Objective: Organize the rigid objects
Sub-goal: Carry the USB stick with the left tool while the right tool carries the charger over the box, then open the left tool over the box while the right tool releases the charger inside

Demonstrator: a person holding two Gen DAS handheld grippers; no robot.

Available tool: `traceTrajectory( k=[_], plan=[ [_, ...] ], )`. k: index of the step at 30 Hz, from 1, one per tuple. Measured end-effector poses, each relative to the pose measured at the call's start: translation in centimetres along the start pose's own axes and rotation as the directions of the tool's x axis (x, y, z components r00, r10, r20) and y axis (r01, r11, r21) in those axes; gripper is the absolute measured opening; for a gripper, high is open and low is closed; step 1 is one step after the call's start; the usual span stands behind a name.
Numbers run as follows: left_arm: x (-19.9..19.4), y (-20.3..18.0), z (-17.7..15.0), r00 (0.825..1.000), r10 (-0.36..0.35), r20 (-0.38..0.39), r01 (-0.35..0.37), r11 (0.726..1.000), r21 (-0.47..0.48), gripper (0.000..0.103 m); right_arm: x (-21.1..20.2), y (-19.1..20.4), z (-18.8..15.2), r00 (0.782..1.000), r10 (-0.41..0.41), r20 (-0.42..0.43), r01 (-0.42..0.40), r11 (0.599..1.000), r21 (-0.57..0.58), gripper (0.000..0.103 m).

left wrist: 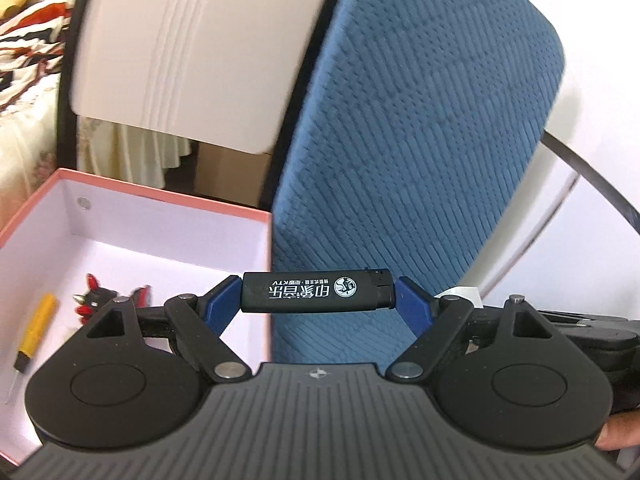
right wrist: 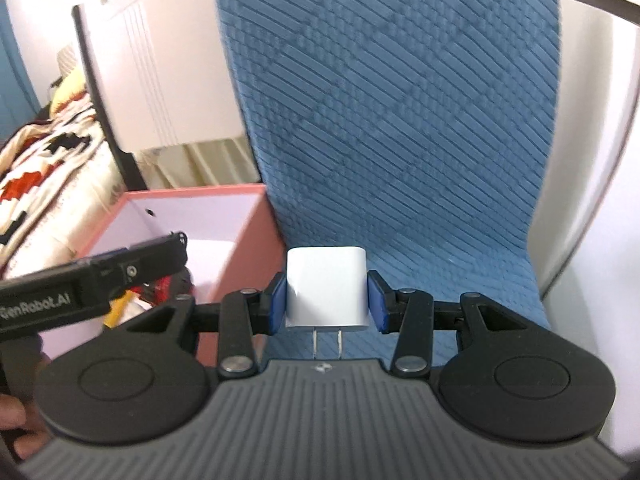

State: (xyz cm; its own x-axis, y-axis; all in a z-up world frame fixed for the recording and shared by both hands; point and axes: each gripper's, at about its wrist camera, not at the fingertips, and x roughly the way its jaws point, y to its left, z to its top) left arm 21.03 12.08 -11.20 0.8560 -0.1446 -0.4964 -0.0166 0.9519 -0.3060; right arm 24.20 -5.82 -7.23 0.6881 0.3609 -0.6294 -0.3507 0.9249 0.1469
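Note:
My left gripper (left wrist: 316, 292) is shut on a black lighter (left wrist: 316, 291) with white print, held crosswise by its ends, just right of the pink box (left wrist: 168, 200). The box is open with a white inside; a yellow-handled tool (left wrist: 34, 330) and a red and black toy (left wrist: 100, 300) lie in it. My right gripper (right wrist: 327, 294) is shut on a white charger plug (right wrist: 327, 286), its two prongs pointing back at the camera. The left gripper (right wrist: 100, 280) shows in the right wrist view, over the pink box (right wrist: 244, 248).
A blue textured chair cushion (left wrist: 420, 140) fills the view ahead, also in the right wrist view (right wrist: 400, 120). The chair's dark frame (left wrist: 592, 184) curves at right. A white cabinet door (left wrist: 180, 52) and a patterned bedspread (left wrist: 24, 52) lie to the left.

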Motion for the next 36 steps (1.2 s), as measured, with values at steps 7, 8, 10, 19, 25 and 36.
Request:
traceTrajectory(
  k=[7, 8, 10, 19, 25, 36],
  plan=[
    [-1.2, 3.4, 0.9, 0.999, 0.042, 0.030, -0.040, 0.997, -0.058, 0.086, 1.0, 3.7, 1.6, 0.998, 0.060, 0.008, -0.060, 0.997, -0.055, 0.045],
    [-1.5, 3.9, 1.0, 0.998, 0.050, 0.035, -0.048, 0.997, -0.065, 0.086, 1.2, 4.3, 1.8, 0.998, 0.069, 0.006, -0.069, 0.996, -0.062, 0.045],
    [-1.9, 4.7, 1.1, 0.997, 0.064, 0.042, -0.061, 0.995, -0.073, 0.086, 1.6, 5.3, 1.9, 0.996, 0.090, 0.000, -0.090, 0.993, -0.078, 0.045],
    [-3.4, 9.9, 0.5, 0.988, 0.145, 0.047, -0.137, 0.980, -0.144, 0.086, 4.0, 9.6, 1.2, 0.985, 0.162, -0.061, -0.168, 0.978, -0.122, 0.045],
    [-3.5, 13.7, -0.6, 0.982, 0.188, 0.005, -0.183, 0.961, -0.207, 0.086, 5.7, 11.6, 0.0, 0.974, 0.195, -0.115, -0.209, 0.969, -0.131, 0.045],
    [-2.3, 16.6, -3.2, 0.970, 0.227, -0.089, -0.242, 0.943, -0.230, 0.086, 8.8, 14.2, -3.1, 0.957, 0.184, -0.225, -0.225, 0.959, -0.171, 0.045]
  ],
)
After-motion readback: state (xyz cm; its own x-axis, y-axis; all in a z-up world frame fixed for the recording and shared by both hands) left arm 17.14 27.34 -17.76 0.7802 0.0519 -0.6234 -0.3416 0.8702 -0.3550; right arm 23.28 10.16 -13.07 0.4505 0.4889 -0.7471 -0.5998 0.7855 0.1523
